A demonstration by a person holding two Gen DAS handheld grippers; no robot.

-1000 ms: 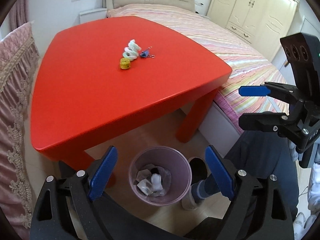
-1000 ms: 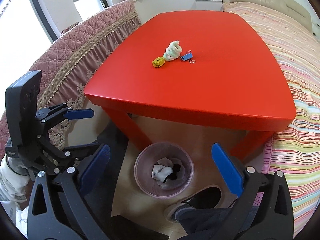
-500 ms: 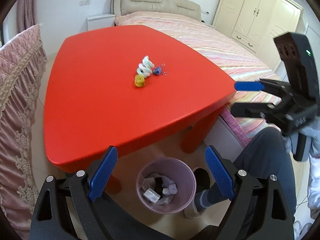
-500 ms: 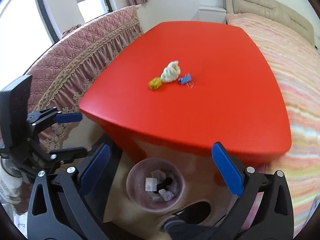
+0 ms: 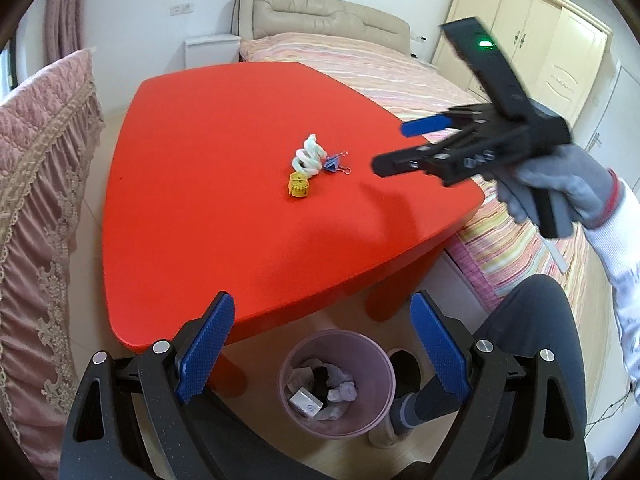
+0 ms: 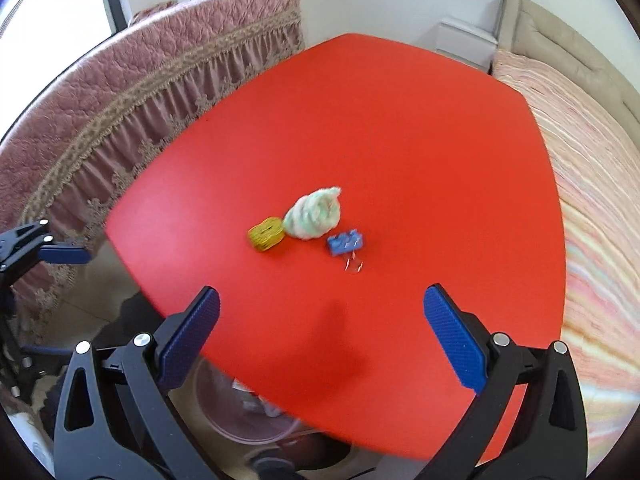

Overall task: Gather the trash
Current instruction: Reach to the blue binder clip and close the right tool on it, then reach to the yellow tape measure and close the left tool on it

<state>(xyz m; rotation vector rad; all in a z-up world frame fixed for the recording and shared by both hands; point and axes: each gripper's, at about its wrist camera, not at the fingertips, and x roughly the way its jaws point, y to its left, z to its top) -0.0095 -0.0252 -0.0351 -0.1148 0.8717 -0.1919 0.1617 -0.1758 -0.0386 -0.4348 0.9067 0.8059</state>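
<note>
Three bits of trash sit clustered mid-surface: white-green twisted wad, yellow crumpled piece touching its left side, blue binder clip just beside on the right w/ its wire handles pointing toward the camera. All three lie on the red surface, well in from every edge. Bin stands on the floor under the near edge, already holding some scraps.

Right tool is out over the surface, jaws wide, nothing in them, aimed roughly at the cluster; view is motion-blurred, so it looks mid-reach. Left tool is low near the bin, jaws also wide and empty.

Step in hand, as I read it: right tool picks next piece. Tips:
- Pick one item, not the cluster. The wad is the biggest & softest, the easiest grab; pinch it across its narrow width.
- Come down w/ fingers straddling the wad only; the yellow piece touches it and may get dragged or flicked off.
- Clip is low, hard, slippery: if going for it, approach flat, close on the blue body, not the wire loops.
- Close firmly before lifting; light paper slips out easily.
- Carry to the near edge, get fully over the bin mouth before opening. Keep the left tool clear of the drop path.
</note>
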